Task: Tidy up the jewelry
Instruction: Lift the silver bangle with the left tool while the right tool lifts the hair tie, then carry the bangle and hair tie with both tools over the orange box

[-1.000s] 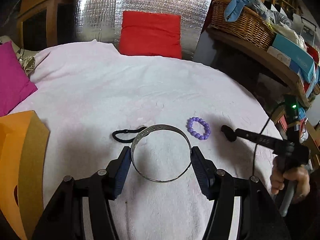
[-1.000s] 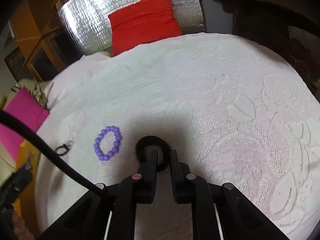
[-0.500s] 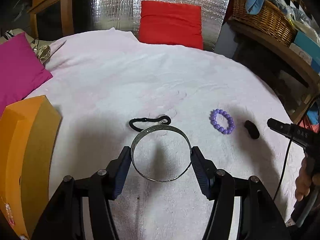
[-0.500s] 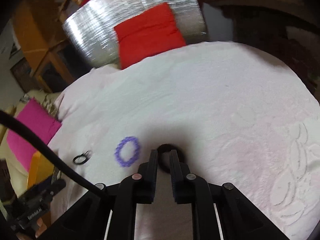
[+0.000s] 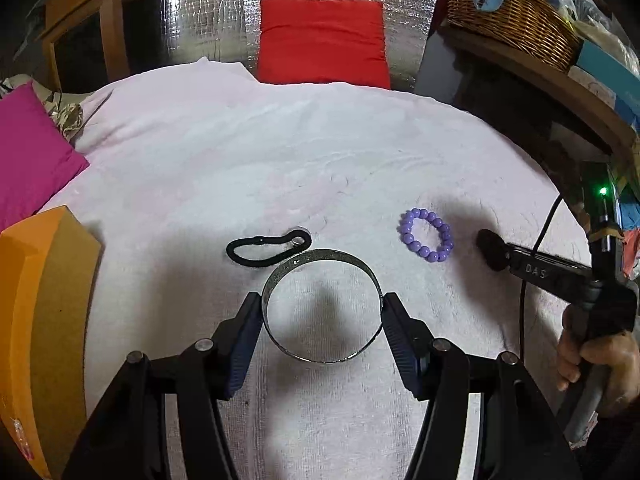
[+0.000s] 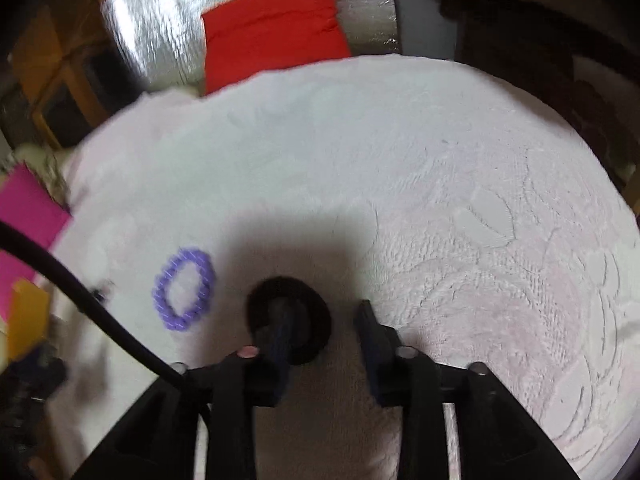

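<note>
In the left wrist view, the left gripper (image 5: 322,314) fills the lower middle of the frame, its two blue pads pressed against the opposite sides of a silver bangle (image 5: 321,256). The bangle sits between the fingers, held over the white towel (image 5: 240,160) that covers the surface. Just beyond the bangle, slightly left of centre, a black hair tie (image 5: 266,247) lies flat on the towel. To the right of centre lies a purple bead bracelet (image 5: 426,234), apart from the bangle. An orange box (image 5: 44,320) stands at the left edge, a pink cushion (image 5: 28,156) above it, and a red cushion (image 5: 322,42) leans at the top centre.

At the right edge of that view the right gripper (image 5: 494,256) reaches in from the side, held by a hand (image 5: 592,356), its tip at a black scrunchie (image 5: 490,250) just right of the bead bracelet.

The right wrist view is blurred. There the right gripper (image 6: 320,316) has just been opening: its jaws stand a little way apart. The left finger overlaps the scrunchie (image 6: 308,320) at the lower centre of the frame, while the right finger stands clear of it, so nothing is pinched. The bead bracelet (image 6: 184,288) lies to the left of the scrunchie.
</note>
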`<state>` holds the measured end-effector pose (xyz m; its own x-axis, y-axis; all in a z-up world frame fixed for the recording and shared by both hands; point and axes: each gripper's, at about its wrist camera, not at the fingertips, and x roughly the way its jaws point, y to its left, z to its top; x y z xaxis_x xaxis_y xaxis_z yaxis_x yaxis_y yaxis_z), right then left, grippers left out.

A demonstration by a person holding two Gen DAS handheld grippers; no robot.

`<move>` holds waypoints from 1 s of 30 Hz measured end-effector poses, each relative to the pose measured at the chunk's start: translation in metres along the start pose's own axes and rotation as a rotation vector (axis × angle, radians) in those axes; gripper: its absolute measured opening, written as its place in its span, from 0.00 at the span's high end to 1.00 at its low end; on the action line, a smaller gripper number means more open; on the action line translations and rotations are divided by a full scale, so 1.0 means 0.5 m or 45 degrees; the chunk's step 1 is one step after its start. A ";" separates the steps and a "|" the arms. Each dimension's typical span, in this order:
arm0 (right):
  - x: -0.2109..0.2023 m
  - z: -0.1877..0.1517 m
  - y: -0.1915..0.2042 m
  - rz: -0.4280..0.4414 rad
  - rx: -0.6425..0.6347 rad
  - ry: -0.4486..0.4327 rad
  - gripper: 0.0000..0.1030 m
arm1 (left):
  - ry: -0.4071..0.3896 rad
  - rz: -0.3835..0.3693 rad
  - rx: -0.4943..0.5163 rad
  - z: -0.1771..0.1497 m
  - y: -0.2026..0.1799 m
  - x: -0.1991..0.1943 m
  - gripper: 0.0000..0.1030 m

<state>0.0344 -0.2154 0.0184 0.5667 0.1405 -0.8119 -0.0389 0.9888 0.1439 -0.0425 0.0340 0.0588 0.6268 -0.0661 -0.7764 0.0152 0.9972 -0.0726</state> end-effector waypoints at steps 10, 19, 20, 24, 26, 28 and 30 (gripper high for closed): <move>-0.067 -0.002 0.031 0.075 -0.057 -0.156 0.92 | -0.029 0.036 -0.007 0.002 0.010 -0.016 0.40; -0.109 -0.019 0.096 0.198 -0.097 -0.193 0.92 | -0.103 0.127 -0.080 0.000 0.048 -0.072 0.40; -0.109 -0.025 0.101 0.206 -0.100 -0.189 0.92 | -0.105 0.142 -0.095 -0.001 0.053 -0.080 0.40; -0.112 -0.041 0.131 0.238 -0.114 -0.174 0.92 | -0.146 0.202 -0.187 -0.017 0.081 -0.131 0.40; -0.116 -0.044 0.150 0.262 -0.127 -0.171 0.92 | -0.188 0.258 -0.233 -0.027 0.102 -0.167 0.40; -0.119 -0.047 0.181 0.306 -0.148 -0.163 0.92 | -0.230 0.331 -0.282 -0.040 0.128 -0.205 0.40; -0.131 -0.054 0.225 0.349 -0.194 -0.162 0.92 | -0.260 0.398 -0.352 -0.054 0.164 -0.236 0.40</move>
<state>-0.0293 -0.1121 0.0725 0.6160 0.4046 -0.6759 -0.3216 0.9124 0.2532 -0.1363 0.1228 0.1274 0.7091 0.2723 -0.6504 -0.3899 0.9200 -0.0399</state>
